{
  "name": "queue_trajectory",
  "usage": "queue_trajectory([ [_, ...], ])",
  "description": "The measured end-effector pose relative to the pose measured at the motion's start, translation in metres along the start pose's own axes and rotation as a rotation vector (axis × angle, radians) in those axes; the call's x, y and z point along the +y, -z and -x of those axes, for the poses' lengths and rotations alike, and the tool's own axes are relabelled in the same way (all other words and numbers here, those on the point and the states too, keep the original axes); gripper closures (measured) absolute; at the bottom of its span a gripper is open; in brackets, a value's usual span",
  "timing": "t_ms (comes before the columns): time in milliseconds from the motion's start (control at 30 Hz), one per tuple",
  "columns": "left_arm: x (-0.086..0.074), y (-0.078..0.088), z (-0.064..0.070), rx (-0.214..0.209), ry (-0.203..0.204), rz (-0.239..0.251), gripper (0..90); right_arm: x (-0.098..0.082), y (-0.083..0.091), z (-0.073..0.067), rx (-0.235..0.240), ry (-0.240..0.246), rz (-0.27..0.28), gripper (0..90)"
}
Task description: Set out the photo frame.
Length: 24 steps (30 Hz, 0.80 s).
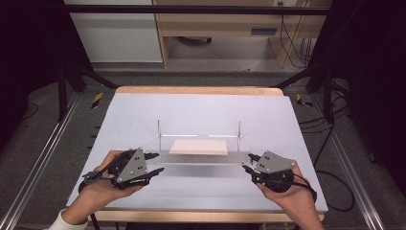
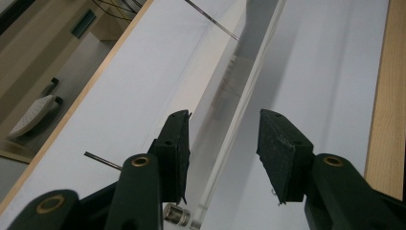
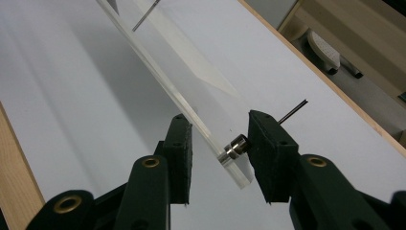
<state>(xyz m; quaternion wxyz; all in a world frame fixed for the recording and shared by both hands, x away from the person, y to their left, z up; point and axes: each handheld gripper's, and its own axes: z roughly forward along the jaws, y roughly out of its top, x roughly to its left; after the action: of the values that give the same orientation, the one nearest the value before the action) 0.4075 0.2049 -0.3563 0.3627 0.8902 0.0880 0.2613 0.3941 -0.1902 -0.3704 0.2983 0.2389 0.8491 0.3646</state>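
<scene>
Two ends to hold, so settle the left side before any lift. Take the clear acrylic plate point(image 1: 201, 158) as the reference: lying flat and side to side on the grey-topped table point(image 1: 201, 105), toward the near edge.

- Just behind the plate's middle: a beige card point(image 1: 198, 147), probably loose. Keep everything level.
- At the plate's right end: the right gripper point(image 1: 248, 163), clamped across the plate. One pad sits on the edge and the other on the small metal standoff point(image 3: 237, 145). Leave that grip alone.
- At the plate's left end: the left gripper point(image 1: 158, 163), astride the edge but not yet pinching, with a clear gap at one pad. Centre the edge between the pads, then close squarely.
- Beyond the plate, near each end: two thin upright metal rods point(image 1: 159, 128). Steer clear of them.

Raise both ends together, without twisting.
</scene>
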Motion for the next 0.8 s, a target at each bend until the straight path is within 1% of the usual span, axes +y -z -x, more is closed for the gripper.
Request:
queue_trajectory([
  [33, -0.0004, -0.0008, 0.0005, -0.001, 0.006, -0.001, 54.4, 0.0, 0.0, 0.0, 0.0, 0.0, 0.0, 62.2],
  [133, -0.002, -0.0032, 0.0002, -0.004, 0.006, -0.01, 55.3, 0.0003, 0.0, 0.0004, 0.001, -0.001, 0.0, 62.1],
  [267, -0.0037, -0.0053, -0.0006, 0.002, 0.004, -0.023, 56.8, 0.0005, -0.0001, 0.0007, 0.0, -0.002, 0.0, 62.1],
  [300, -0.004, -0.0055, -0.0008, 0.006, 0.002, -0.024, 59.9, 0.0006, -0.0001, 0.0008, 0.001, -0.002, 0.0, 62.1],
  [367, -0.0046, -0.0056, -0.0018, 0.007, 0.001, -0.025, 60.6, 0.0006, -0.0001, 0.0008, 0.001, -0.002, 0.0, 62.1],
  [433, -0.005, -0.0055, -0.0022, 0.014, -0.001, -0.026, 66.2, 0.0008, -0.0001, 0.0006, 0.002, -0.006, -0.002, 62.0],
  [500, -0.0052, -0.0051, -0.0031, 0.02, 0.0, -0.023, 68.0, 0.0009, -0.0001, 0.0007, 0.002, -0.006, -0.002, 62.0],
  [600, -0.0052, -0.0052, -0.0027, 0.027, -0.014, -0.025, 68.7, 0.0014, 0.0, 0.0014, 0.004, -0.008, -0.003, 62.0],
  [667, -0.0056, -0.0056, -0.0018, 0.032, -0.026, -0.037, 68.6, 0.0019, 0.0, 0.0017, 0.006, -0.008, -0.006, 62.0],
  [767, -0.0068, -0.0071, -0.0027, 0.044, -0.03, -0.057, 67.5, 0.0019, 0.0, 0.0016, 0.006, -0.007, -0.007, 61.9],
  [800, -0.0072, -0.0075, -0.003, 0.047, -0.025, -0.053, 67.6, 0.0021, 0.0, 0.0017, 0.006, -0.007, -0.008, 61.9],
])
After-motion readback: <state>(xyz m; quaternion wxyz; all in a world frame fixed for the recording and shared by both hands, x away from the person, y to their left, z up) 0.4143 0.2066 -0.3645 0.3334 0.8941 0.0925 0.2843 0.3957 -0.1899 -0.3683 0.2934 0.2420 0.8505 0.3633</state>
